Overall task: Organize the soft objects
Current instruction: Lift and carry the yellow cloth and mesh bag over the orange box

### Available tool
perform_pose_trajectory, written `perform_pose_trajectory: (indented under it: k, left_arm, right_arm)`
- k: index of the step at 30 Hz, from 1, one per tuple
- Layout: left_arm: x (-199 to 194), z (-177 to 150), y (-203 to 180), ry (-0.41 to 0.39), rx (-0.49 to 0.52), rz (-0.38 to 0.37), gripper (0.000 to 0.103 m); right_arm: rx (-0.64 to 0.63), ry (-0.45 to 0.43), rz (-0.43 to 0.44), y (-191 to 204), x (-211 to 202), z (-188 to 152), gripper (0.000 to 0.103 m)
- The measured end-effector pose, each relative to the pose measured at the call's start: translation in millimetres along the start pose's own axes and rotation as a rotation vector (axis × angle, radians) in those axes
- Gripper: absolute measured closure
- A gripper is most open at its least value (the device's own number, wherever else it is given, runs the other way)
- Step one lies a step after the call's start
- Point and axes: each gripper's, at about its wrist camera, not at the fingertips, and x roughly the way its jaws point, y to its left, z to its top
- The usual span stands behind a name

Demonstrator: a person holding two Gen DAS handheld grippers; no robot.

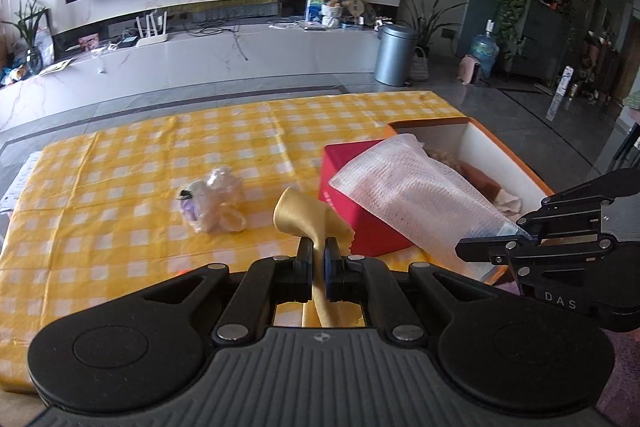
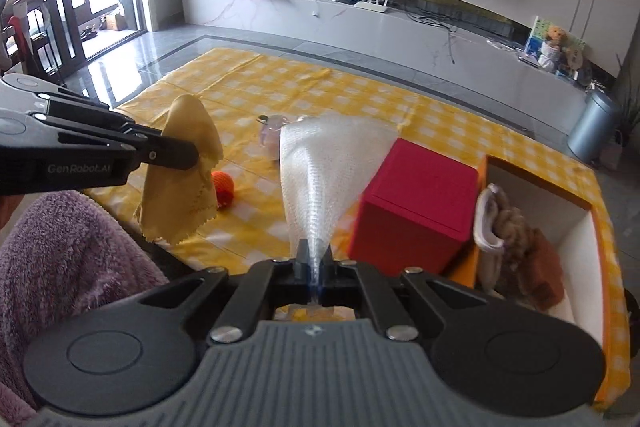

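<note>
Soft toys (image 2: pixel 516 239) fill the orange box (image 2: pixel 536 179); left gripper (image 1: pixel 319 251) pinches a yellow cloth (image 1: pixel 298 213), right gripper (image 2: pixel 316 259) pinches white mesh (image 2: pixel 320 171).

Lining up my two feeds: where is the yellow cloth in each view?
Left wrist: yellow cloth at bottom centre, pinched in the left hand-held gripper.
Right wrist: yellow cloth at left, hanging from the left hand-held gripper.
Shared landmark: the red box by the orange box.

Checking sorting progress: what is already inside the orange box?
The orange box holds a brown plush and a white cloth. Anything beneath them is hidden.
</note>
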Motion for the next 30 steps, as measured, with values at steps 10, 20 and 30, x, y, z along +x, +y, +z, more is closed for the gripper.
perform_pose_trajectory:
  k: [10, 20, 30]
  left_arm:
    - [17.8, 30.2, -88.3, -0.037, 0.137, -0.129, 0.097]
    - [52.4, 50.8, -150.0, -0.035, 0.211, -0.221, 0.097]
    - [112.5, 51.3, -183.7, 0.060, 0.245, -0.282, 0.098]
  right_arm:
    - [0.100, -0.006, -0.124, -67.2, -58.4, -41.2, 0.103]
    - [0.173, 0.004, -0.226, -121.0, -81.9, -61.8, 0.103]
    - [0.257, 0.058, -0.227, -166.8, -51.2, -69.7, 0.103]
